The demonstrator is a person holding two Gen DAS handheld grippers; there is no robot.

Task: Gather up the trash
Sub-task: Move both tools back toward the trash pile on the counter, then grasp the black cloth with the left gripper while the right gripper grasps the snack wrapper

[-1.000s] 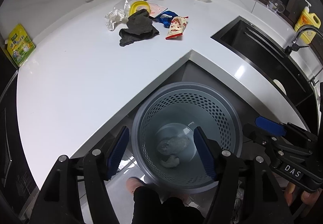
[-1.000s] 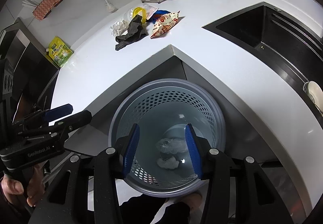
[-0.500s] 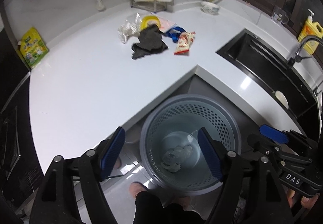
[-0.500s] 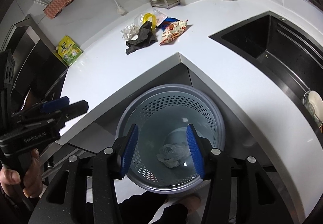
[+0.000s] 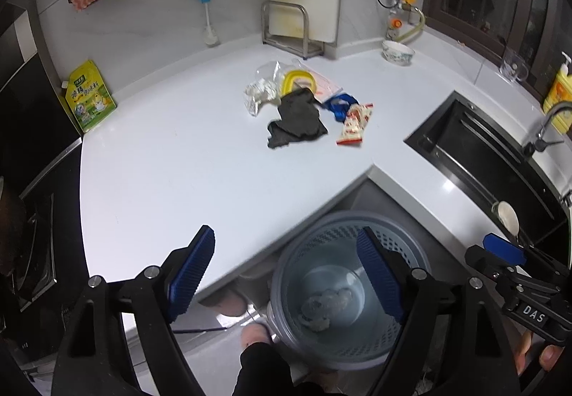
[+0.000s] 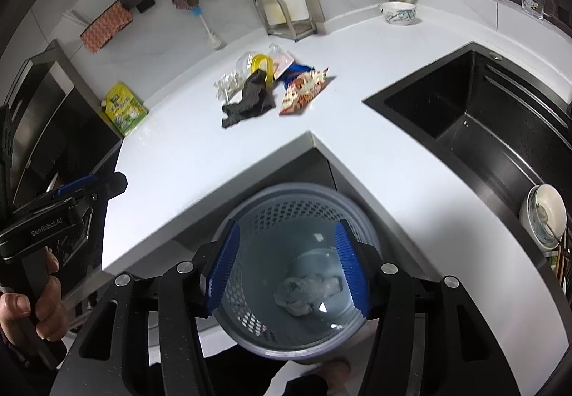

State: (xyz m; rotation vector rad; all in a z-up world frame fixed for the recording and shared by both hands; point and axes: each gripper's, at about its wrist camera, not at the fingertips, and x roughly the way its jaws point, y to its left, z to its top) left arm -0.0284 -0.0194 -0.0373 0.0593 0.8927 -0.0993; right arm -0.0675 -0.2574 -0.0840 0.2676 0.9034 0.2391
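A: Where does the trash sit?

B: One crumpled clear wad (image 6: 307, 290) lies at the bottom of the perforated bin (image 6: 250, 217), low in the right wrist frame. The rest is a heap at upper centre: a dark cloth (image 5: 298, 122), a red-and-white snack wrapper (image 5: 354, 126), a blue scrap (image 5: 339, 106), crinkled clear plastic (image 5: 259, 92) and a yellow ring (image 5: 298, 79), touching or overlapping.

A: And the jaws?

B: The left gripper (image 5: 286, 274) is spread wide with nothing between its jaws; the right gripper (image 6: 287, 267) is moderately open, also empty. Both have just been opening, which fits a drop over the bin, though that is a judgement. The bin stands on the floor in the inner corner of the surface (image 5: 178, 163), probably so it is reachable from both sides.

A: The room?

B: An L-shaped white kitchen surface, a black sink (image 6: 464, 110) at right, a bowl (image 6: 397, 13) near the wall, and a green pouch (image 5: 89, 97) at far left. Cloths hang on a rail above.
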